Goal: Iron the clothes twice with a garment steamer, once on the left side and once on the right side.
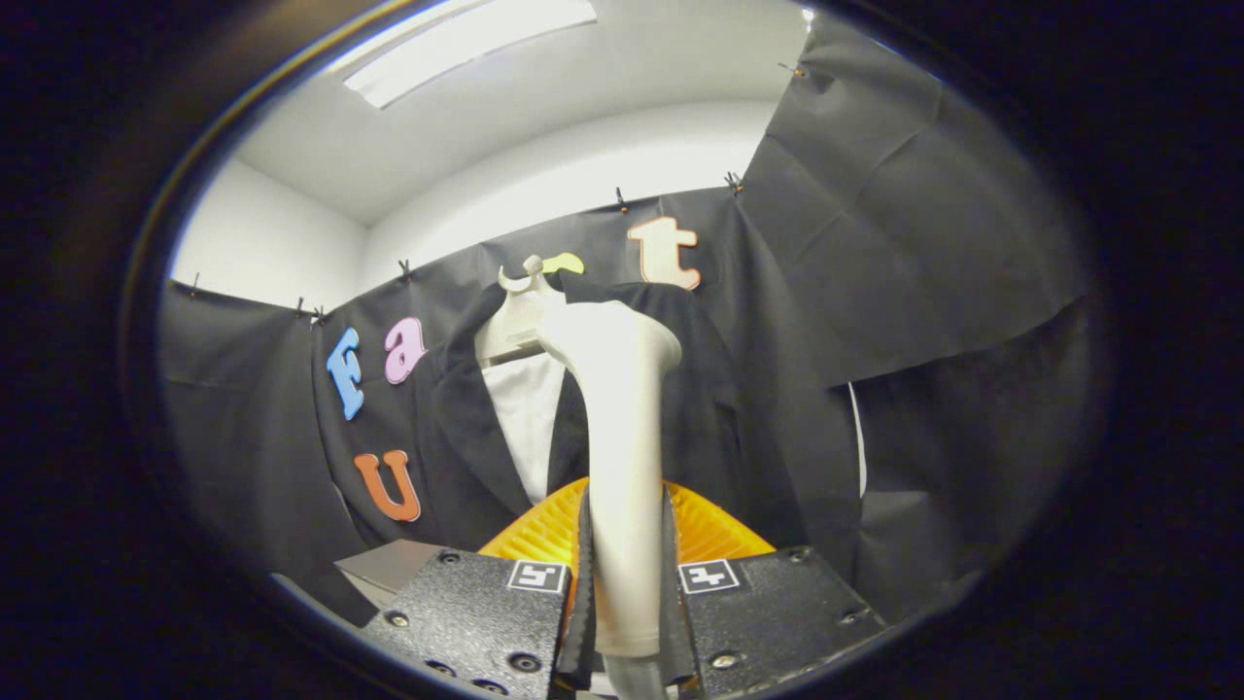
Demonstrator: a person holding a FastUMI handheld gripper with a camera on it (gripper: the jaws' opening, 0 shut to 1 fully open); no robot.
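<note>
I am holding the garment steamer (622,467) with my gripper (627,603); both fingers are pressing on its handle from either side, so the tool is clamped on it. The steamer is standing upright between the fingers, its long axis running up and away from me, and its flared head is pointing toward the dark jacket (709,418) hanging on a pale hanger (515,311) just beyond. I am worrying about two things: the handle is smooth and tapering, so it could be twisting or sliding in my grip as I sweep, and the head, blocking my sight of the cloth, could be drifting off the lapel or snagging it. I cannot quite tell whether the head is touching the fabric or hovering just ahead of it.
</note>
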